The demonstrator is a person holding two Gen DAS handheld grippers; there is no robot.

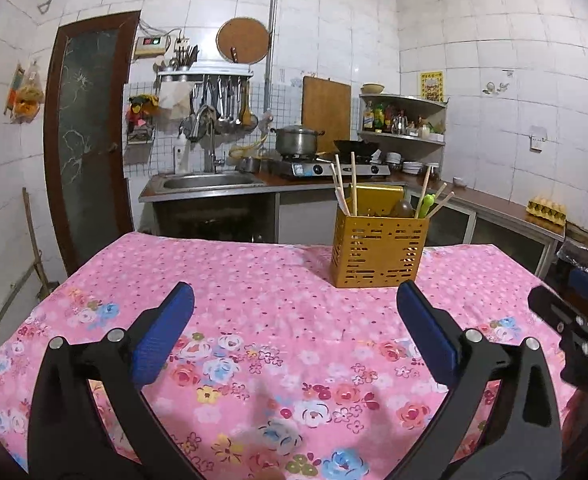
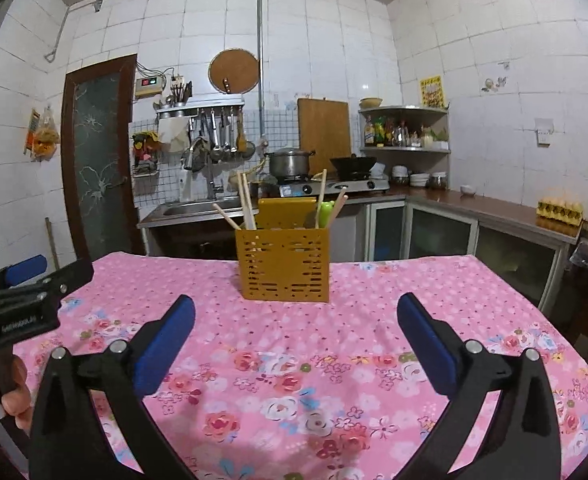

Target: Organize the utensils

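Yellow plastic, our one perforated holder (image 2: 282,266) stands on the pink floral tablecloth (image 2: 294,360), holding about five wooden chopsticks (image 2: 247,204) and one green utensil (image 2: 325,213). Our left gripper (image 1: 294,300) and right gripper (image 2: 294,312) gape wide, both empty.

A tabletop (image 1: 254,280) covered edge to edge by a pink floral cloth (image 2: 294,380) carries a single yellow perforated utensil holder (image 2: 283,266) standing upright near its far edge, with chopsticks (image 2: 247,204) and a green-handled utensil (image 2: 325,213) sticking up out of it.
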